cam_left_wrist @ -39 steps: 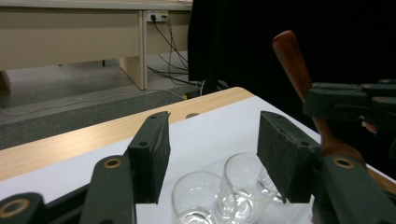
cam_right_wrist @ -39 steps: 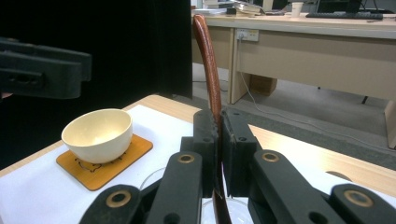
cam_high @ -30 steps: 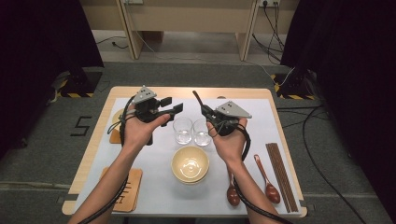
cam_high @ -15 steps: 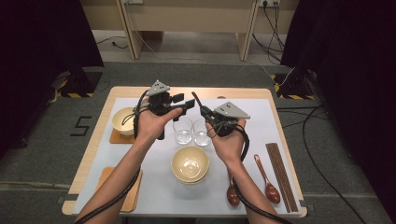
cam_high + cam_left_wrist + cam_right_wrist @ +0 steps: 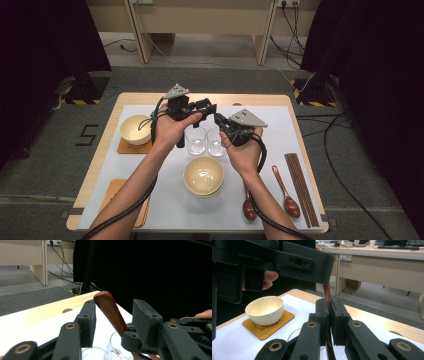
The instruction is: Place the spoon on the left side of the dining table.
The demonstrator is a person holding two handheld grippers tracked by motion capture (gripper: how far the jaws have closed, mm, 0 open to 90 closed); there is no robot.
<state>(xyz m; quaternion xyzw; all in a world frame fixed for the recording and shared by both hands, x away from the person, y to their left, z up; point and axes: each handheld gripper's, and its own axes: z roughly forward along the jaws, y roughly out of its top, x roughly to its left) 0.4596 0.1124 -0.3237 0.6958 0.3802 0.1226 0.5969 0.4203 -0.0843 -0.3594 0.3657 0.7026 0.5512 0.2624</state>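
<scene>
Brown and shiny, a wooden spoon (image 5: 327, 296) is pinched tight between the jaws of the right gripper (image 5: 223, 123), and it sticks up from them. That gripper is held in the air above two glasses (image 5: 205, 141) on the white mat (image 5: 280, 130). The left gripper (image 5: 206, 106) is right beside it, with its jaws on either side of the spoon's top end (image 5: 108, 307). Those jaws have just been closing — the spoon is between them, but there are gaps on both sides, so they do not squeeze it yet. A cream bowl (image 5: 135, 129) sits on an orange coaster (image 5: 131, 147) off to the left. Another cream bowl (image 5: 203, 175) sits near the person — just this side of the glasses. Two more brown spoons (image 5: 280, 192) and dark chopsticks (image 5: 301, 187) lie at the right.
</scene>
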